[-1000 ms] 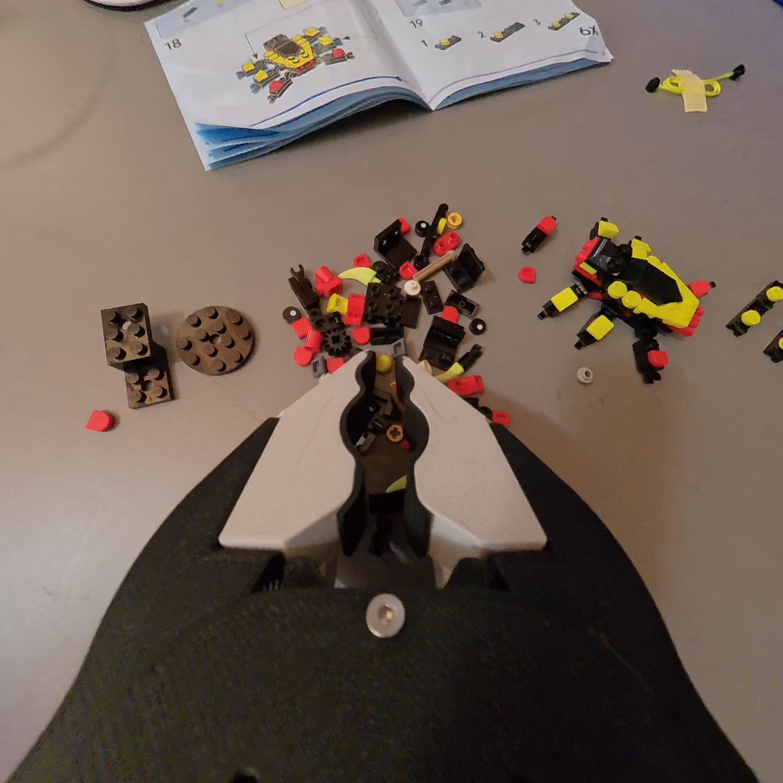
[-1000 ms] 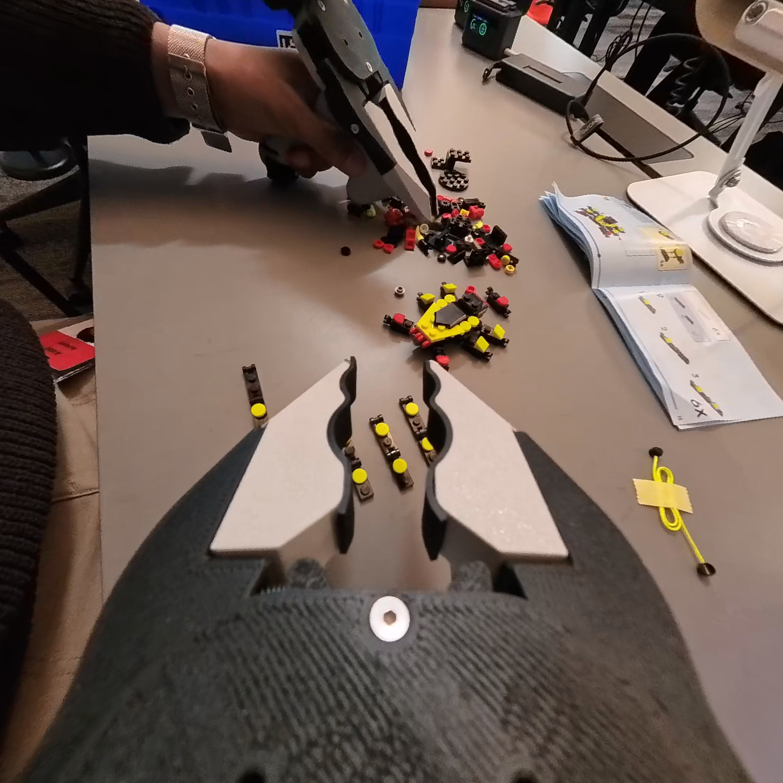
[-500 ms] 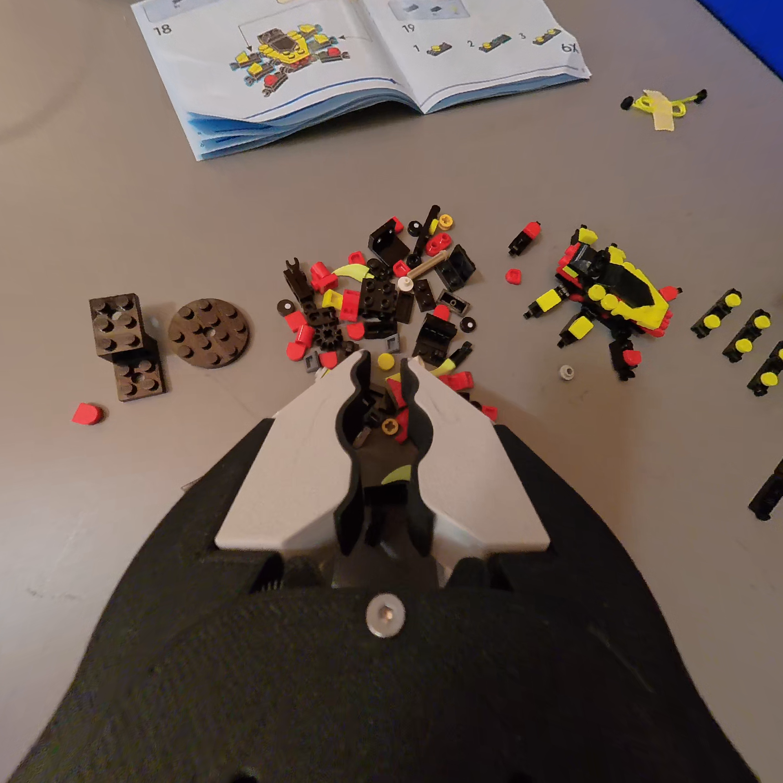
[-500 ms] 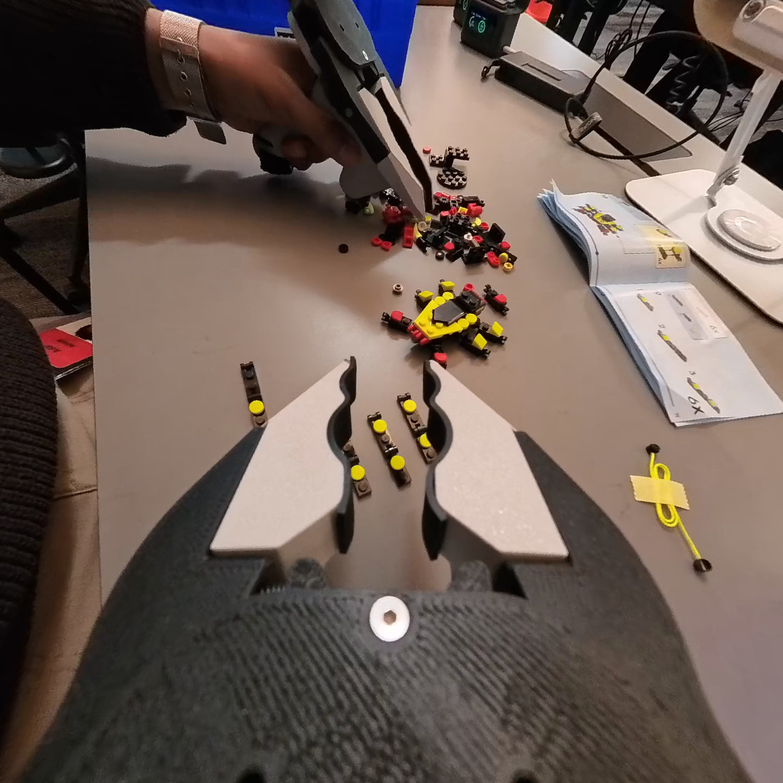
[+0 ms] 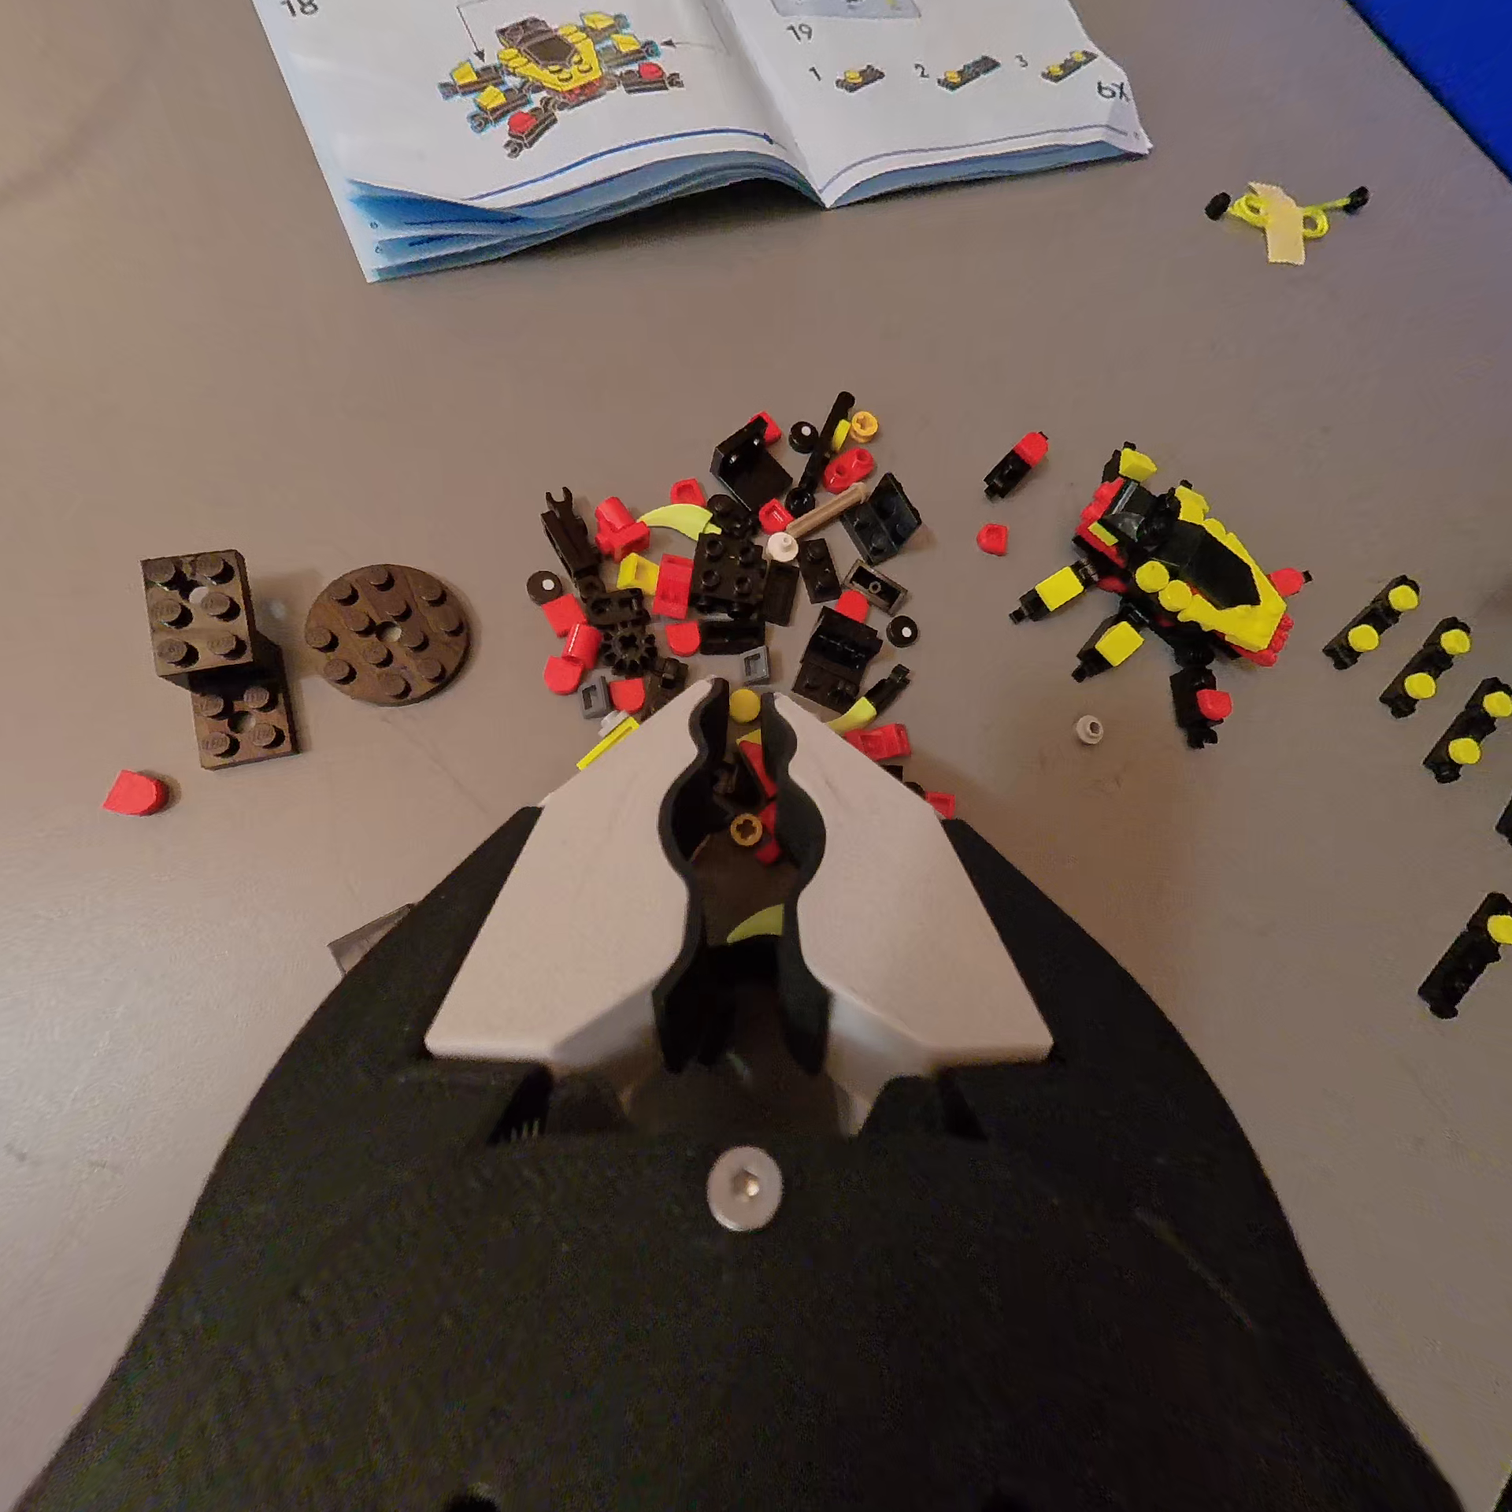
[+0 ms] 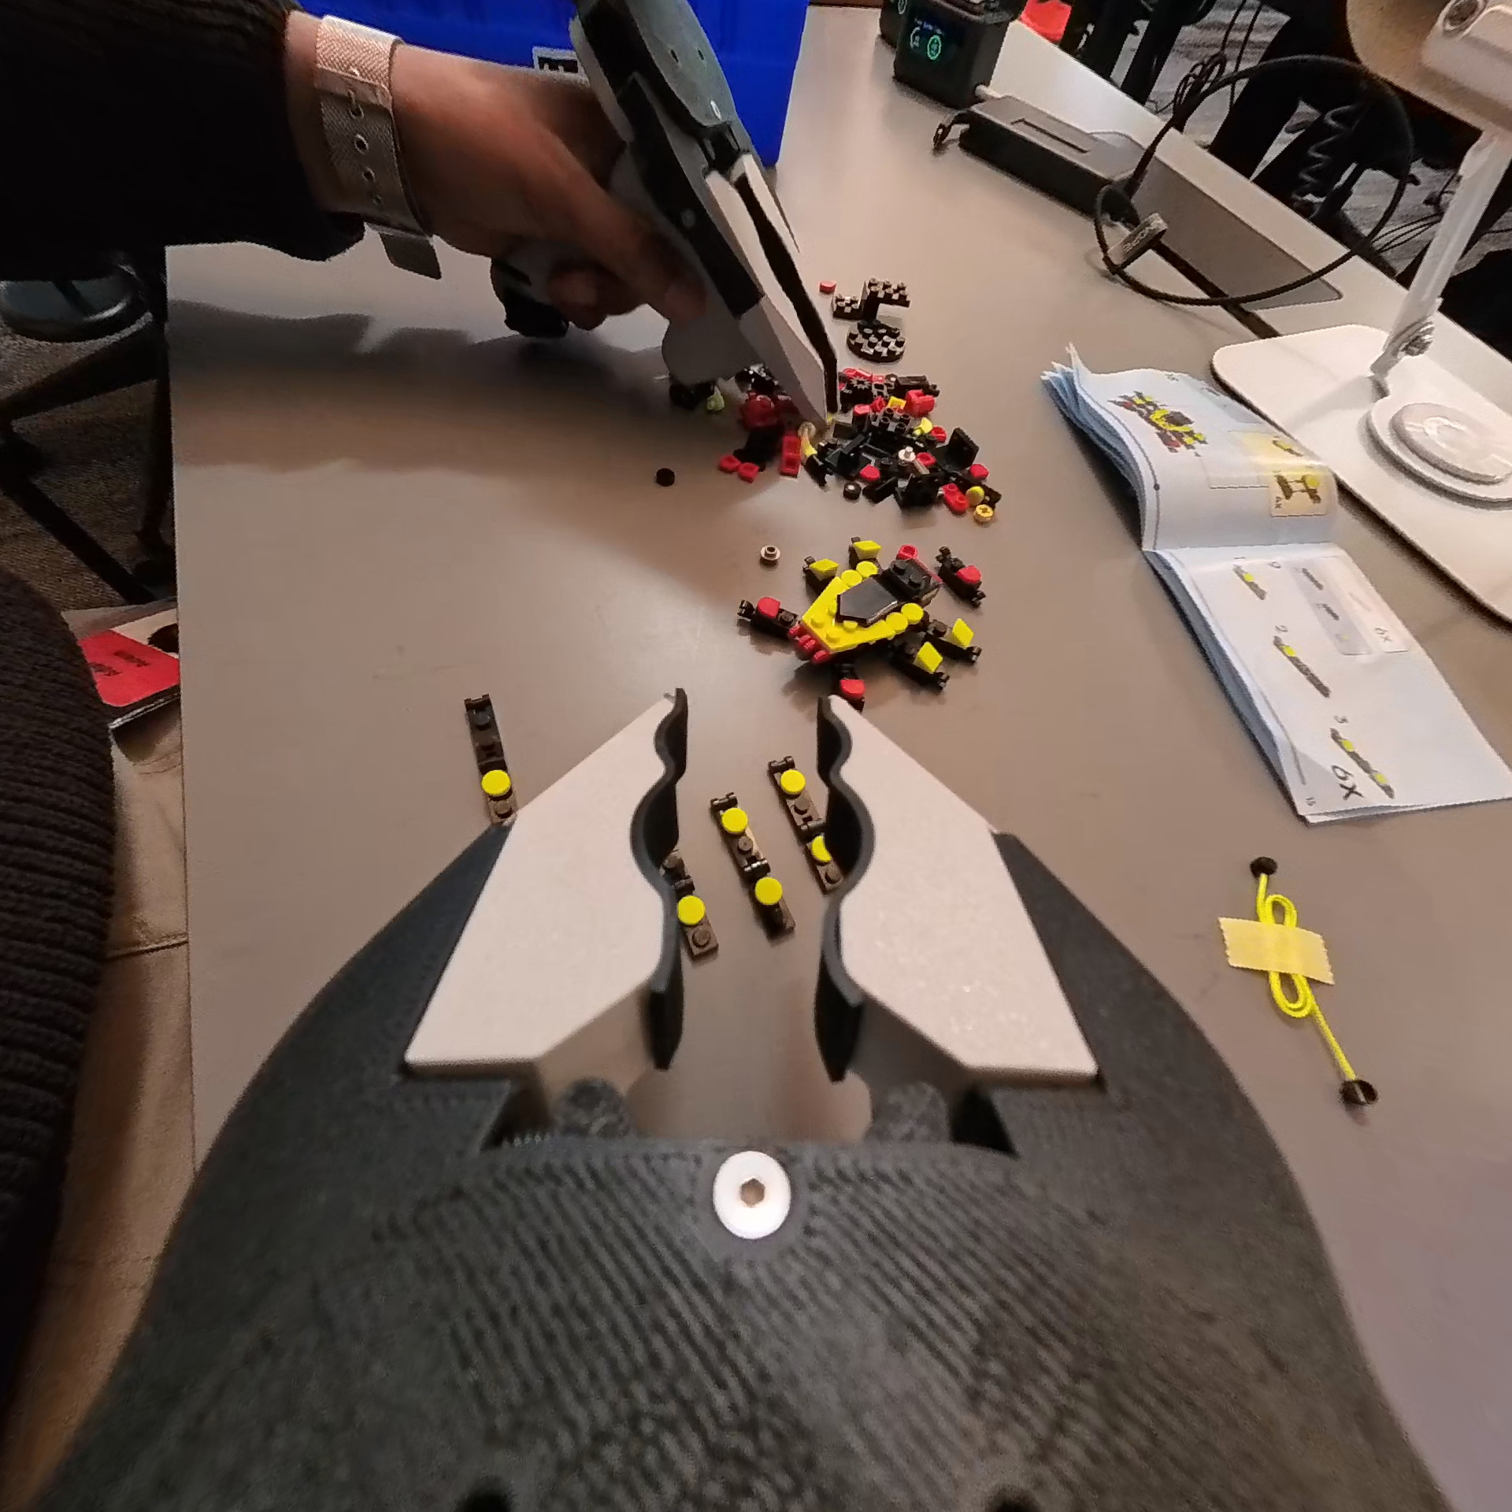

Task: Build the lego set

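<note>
A pile of small red, black and yellow lego pieces (image 5: 736, 573) lies mid-table; it also shows in the right wrist view (image 6: 892, 442). My left gripper (image 5: 743, 699) has its tips down in the pile's near edge, closed to a narrow gap on a yellow round stud (image 5: 743, 705). From the right wrist view it (image 6: 822, 409) slants down into the pile. The yellow, black and red model (image 5: 1186, 573) (image 6: 859, 614) sits right of the pile. My right gripper (image 6: 753, 704) is open and empty above several black strips with yellow studs (image 6: 749, 851).
An open instruction booklet (image 5: 695, 123) (image 6: 1268, 589) lies beyond the pile. Brown bricks (image 5: 204, 622) and a brown round plate (image 5: 387, 632) sit to the left. A yellow cord with tape (image 6: 1284, 957) lies at the right. A white lamp base (image 6: 1309, 393) stands farther back. It is some 7 cm from my left tips to the brown round plate (image 5: 387, 632).
My left gripper has narrowed around the yellow stud and tipped down a little over the pile's near edge. My right gripper has stayed still and open.
</note>
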Demonstrator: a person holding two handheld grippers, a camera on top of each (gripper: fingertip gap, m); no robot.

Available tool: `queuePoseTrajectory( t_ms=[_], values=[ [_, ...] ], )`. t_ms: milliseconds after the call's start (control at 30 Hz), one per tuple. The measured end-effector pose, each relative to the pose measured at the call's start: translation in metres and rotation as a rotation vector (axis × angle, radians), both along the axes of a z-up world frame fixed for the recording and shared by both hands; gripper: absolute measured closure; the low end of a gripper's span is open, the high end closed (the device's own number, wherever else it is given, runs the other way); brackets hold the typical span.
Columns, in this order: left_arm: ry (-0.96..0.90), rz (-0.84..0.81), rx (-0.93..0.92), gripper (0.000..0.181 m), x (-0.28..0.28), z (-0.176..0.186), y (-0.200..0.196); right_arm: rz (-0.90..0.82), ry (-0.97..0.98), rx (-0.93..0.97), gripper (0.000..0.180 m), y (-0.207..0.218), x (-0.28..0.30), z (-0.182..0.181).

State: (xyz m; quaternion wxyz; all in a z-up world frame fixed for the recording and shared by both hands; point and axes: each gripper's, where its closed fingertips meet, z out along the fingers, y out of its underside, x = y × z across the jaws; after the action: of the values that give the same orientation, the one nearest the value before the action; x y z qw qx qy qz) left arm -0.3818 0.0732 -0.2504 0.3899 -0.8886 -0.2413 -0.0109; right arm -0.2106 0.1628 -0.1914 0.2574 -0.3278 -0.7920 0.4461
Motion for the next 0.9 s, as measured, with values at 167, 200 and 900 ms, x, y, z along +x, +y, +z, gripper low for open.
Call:
queuePoseTrajectory(
  t_ms=[167,200,900],
  values=[
    [0.047,-0.009,0.058,0.176,0.002,0.023,0.003,-0.007,0.005,0.011,0.149,0.002,-0.001,0.0],
    [0.057,-0.027,0.076,0.176,0.008,0.03,0.005,-0.013,0.008,0.018,0.149,0.003,-0.001,0.001],
    [-0.031,-0.53,0.121,0.176,0.193,0.03,0.011,-0.07,-0.186,-0.046,0.174,-0.007,0.033,-0.011]
  ],
)
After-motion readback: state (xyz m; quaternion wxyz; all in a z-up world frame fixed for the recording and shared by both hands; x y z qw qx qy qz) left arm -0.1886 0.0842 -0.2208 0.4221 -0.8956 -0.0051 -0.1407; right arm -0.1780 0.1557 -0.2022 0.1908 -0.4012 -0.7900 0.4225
